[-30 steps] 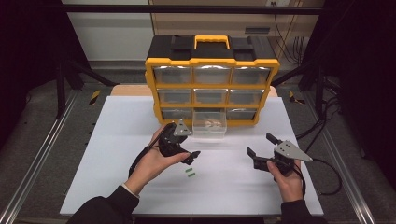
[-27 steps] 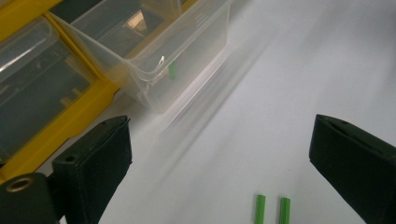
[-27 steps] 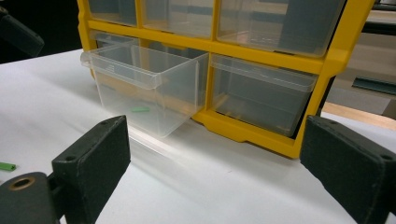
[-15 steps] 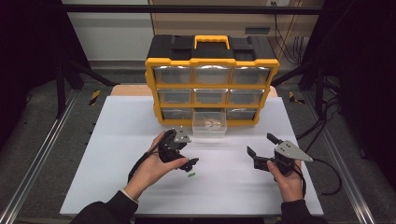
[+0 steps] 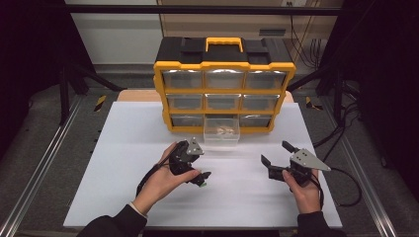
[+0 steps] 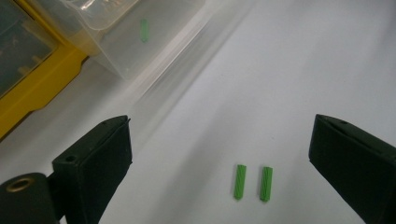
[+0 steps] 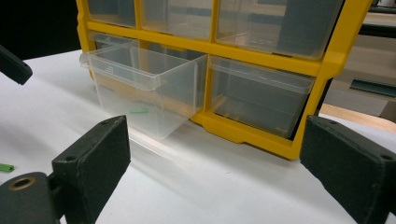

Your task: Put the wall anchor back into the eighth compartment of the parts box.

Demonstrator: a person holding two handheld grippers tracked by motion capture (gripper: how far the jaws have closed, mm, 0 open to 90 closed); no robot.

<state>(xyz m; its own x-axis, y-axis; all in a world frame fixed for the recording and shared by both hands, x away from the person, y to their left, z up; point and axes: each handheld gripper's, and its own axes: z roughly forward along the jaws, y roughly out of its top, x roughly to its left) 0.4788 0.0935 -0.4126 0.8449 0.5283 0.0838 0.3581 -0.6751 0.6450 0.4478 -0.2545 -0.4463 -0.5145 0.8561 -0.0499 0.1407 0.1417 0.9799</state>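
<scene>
- Your left gripper (image 5: 199, 177) hovered low over the white worktop (image 5: 123, 163), jaws wide, bracketing two green wall plugs (image 6: 252, 182) lying side by side just apart.
- One more green plug (image 7: 138, 111) lay inside the pulled-out clear drawer (image 5: 222, 134) of the yellow organizer (image 5: 225, 89).
- Your right gripper (image 5: 276, 163) waited at the right, jaws wide, empty.
- Risk: closing on both plugs could squirt one sideways across the smooth worktop.

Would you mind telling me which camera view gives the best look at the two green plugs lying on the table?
The left gripper view: the two green plugs lie side by side, sharp and close, between the open left gripper. In the high view they are just a small green speck under that gripper. The right gripper view catches one green tip at its left edge.
</scene>
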